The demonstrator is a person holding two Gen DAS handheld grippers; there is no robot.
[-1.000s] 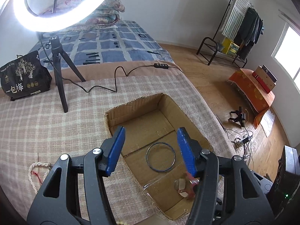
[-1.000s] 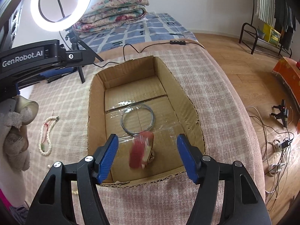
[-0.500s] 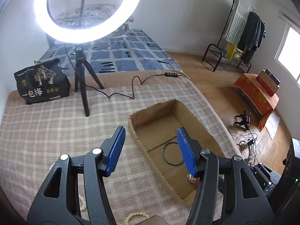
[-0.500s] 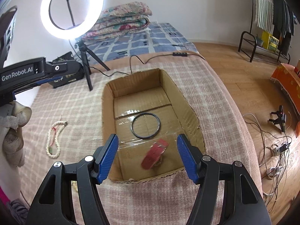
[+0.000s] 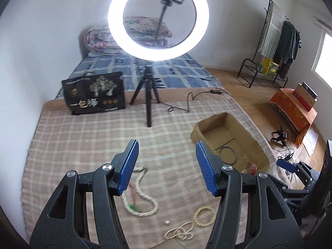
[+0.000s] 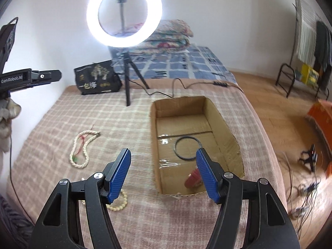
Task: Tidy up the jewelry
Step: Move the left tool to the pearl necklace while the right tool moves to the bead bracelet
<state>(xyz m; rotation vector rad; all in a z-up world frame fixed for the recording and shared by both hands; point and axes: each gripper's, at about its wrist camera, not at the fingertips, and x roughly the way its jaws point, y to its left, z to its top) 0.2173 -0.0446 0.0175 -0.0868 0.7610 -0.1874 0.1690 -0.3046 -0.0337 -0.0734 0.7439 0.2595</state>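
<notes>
An open cardboard box (image 6: 226,124) (image 5: 252,140) sits on the checked bedspread. Inside lie a black ring (image 6: 187,148) (image 5: 227,154) and a red bracelet (image 6: 193,179) (image 5: 252,168). A long cream bead necklace with a red and green tassel (image 6: 79,148) (image 5: 143,199) lies left of the box. A small cream bead bracelet (image 5: 204,215) (image 6: 120,203) and a thin cream chain (image 5: 180,231) lie nearer me. My left gripper (image 5: 166,166) is open and empty above the necklace. My right gripper (image 6: 162,171) is open and empty over the box's near left edge.
A lit ring light on a black tripod (image 5: 150,95) (image 6: 126,78) stands at the back with its cable (image 5: 189,100). A black bag (image 5: 95,92) stands beside it. The bed's right edge drops to a wooden floor (image 6: 280,108) with cables.
My left gripper has swung left and back, away from the box to above the necklaces. My right gripper has pulled back from the box. The red bracelet has come to rest in the box.
</notes>
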